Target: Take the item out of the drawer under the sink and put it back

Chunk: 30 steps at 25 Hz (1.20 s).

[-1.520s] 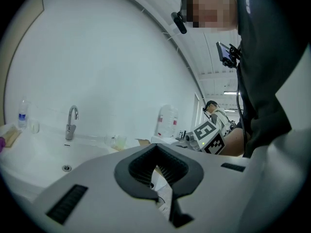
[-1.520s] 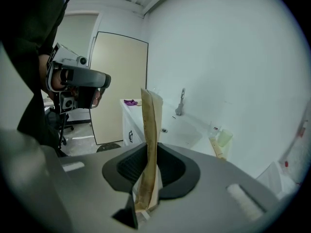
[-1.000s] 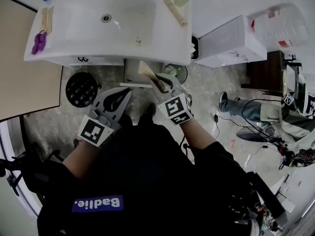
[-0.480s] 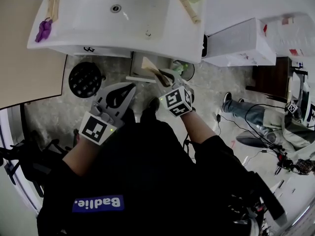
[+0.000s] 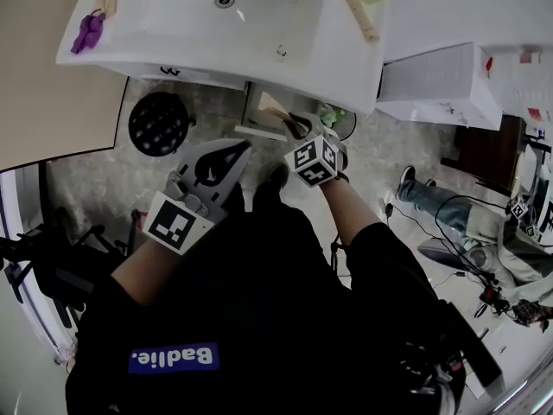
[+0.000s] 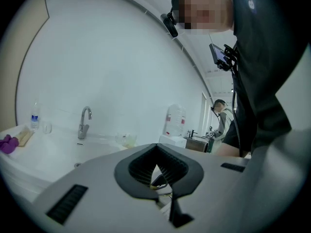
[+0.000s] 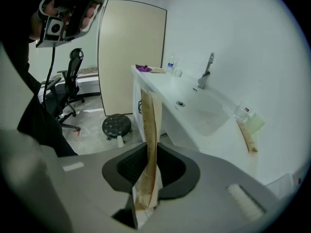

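Observation:
My right gripper [image 5: 298, 130] [image 7: 148, 147] is shut on a flat tan paper packet [image 5: 275, 111] [image 7: 148, 123]. The packet stands upright between the pads and points toward the open drawer [image 5: 257, 131] under the white sink [image 5: 259, 24]. In the head view it hangs just over the drawer's front edge. My left gripper [image 5: 232, 152] [image 6: 156, 152] sits to the left of the drawer, shut, with nothing between its fingers. The drawer's inside is mostly hidden by the sink and the packet.
A black round stool [image 5: 160, 124] [image 7: 116, 125] stands on the floor left of the drawer. A green-lined bin [image 5: 335, 119] is right of it, a white box [image 5: 436, 76] further right. A purple item [image 5: 89, 31] and a tube [image 5: 359, 11] lie on the sink top. A seated person [image 5: 484, 219] is at right.
The head view has swung, so the sink now sits higher and further right. Both grippers keep their pose; the right one with the packet has crept slightly closer to the drawer.

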### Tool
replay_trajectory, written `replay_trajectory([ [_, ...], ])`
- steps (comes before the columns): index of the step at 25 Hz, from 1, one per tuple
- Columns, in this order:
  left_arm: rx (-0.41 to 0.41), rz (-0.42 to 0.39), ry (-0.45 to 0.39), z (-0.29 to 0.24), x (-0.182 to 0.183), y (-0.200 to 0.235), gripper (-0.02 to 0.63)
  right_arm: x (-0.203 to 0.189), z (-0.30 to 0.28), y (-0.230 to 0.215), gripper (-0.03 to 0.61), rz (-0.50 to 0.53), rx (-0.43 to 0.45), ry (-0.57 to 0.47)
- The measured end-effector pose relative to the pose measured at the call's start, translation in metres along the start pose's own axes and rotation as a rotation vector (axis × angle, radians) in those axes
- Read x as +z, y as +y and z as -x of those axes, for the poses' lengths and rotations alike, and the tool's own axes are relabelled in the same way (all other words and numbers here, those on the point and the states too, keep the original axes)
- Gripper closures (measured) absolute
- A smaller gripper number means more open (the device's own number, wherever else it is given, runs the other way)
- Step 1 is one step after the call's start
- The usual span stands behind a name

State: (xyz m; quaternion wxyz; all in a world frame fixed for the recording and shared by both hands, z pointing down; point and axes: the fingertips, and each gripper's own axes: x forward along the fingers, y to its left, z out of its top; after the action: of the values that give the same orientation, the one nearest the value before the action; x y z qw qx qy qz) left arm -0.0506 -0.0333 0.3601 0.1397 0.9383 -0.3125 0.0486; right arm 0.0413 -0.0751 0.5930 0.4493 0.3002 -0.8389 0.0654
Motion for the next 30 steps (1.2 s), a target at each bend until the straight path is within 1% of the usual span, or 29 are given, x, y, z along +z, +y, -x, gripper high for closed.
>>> replay_trajectory([
  [8,0.024,0.008,-0.004,0.001,-0.005,0.012,0.608,-0.031,-0.051,0.008,0.518,0.039,0.051,0.099],
  [15,0.036,0.008,-0.001,0.001,-0.010,0.020,0.609,-0.059,-0.091,0.008,0.518,0.059,0.076,0.185],
  [24,0.053,0.010,0.033,0.008,-0.031,0.029,0.609,-0.103,-0.138,0.005,0.518,0.074,0.117,0.319],
  [30,0.070,0.019,0.035,0.013,-0.040,0.035,0.608,-0.131,-0.168,0.003,0.517,0.087,0.146,0.397],
])
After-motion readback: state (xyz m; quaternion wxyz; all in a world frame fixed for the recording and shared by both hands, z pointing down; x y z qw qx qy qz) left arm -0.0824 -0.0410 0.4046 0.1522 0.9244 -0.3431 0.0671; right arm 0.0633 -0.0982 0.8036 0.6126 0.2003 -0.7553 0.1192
